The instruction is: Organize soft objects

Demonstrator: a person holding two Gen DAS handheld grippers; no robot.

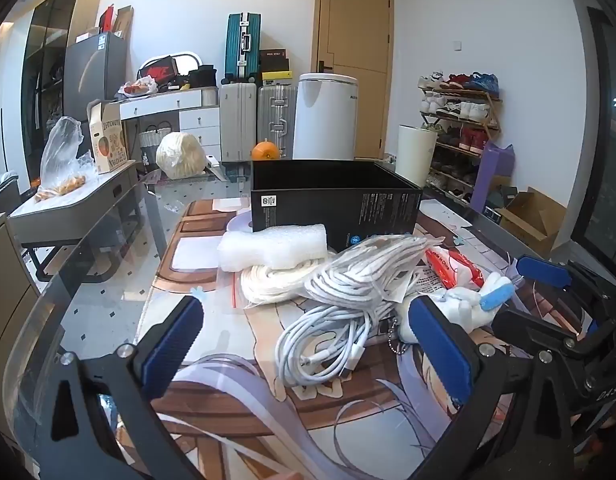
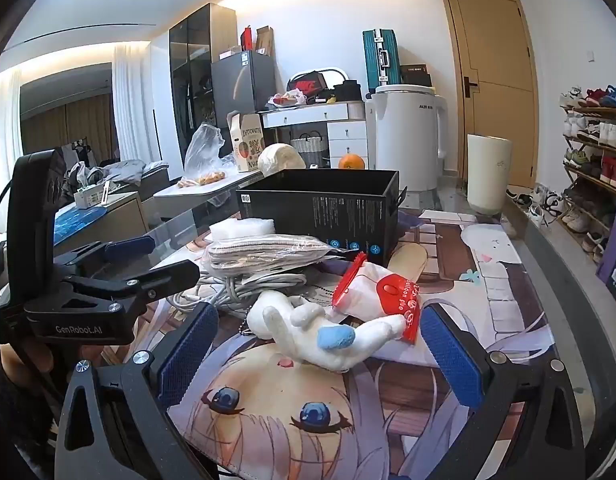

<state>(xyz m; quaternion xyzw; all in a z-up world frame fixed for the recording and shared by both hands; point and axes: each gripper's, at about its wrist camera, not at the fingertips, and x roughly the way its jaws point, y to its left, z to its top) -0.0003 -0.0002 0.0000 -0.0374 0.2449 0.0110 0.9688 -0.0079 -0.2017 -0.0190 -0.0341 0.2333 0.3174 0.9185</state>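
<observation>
An open black box (image 1: 336, 200) stands on the printed mat, also in the right wrist view (image 2: 320, 208). In front of it lie a white foam roll (image 1: 272, 246), a bagged cream cord bundle (image 1: 276, 280), coiled white cables (image 1: 340, 300), a red-and-white packet (image 2: 388, 296) and a white plush toy with a blue patch (image 2: 320, 328). My left gripper (image 1: 308, 344) is open, with the cables between its fingers. My right gripper (image 2: 320, 354) is open around the plush toy. The left gripper also shows in the right wrist view (image 2: 152, 260).
The glass table's curved edge (image 1: 68, 292) runs at the left. A cabbage in plastic (image 1: 180, 156) and an orange (image 1: 265, 151) sit behind the box. A bagged stack of fabric (image 2: 264, 254) lies on the cables. Suitcases, a white appliance and a shoe rack (image 1: 460, 120) stand beyond.
</observation>
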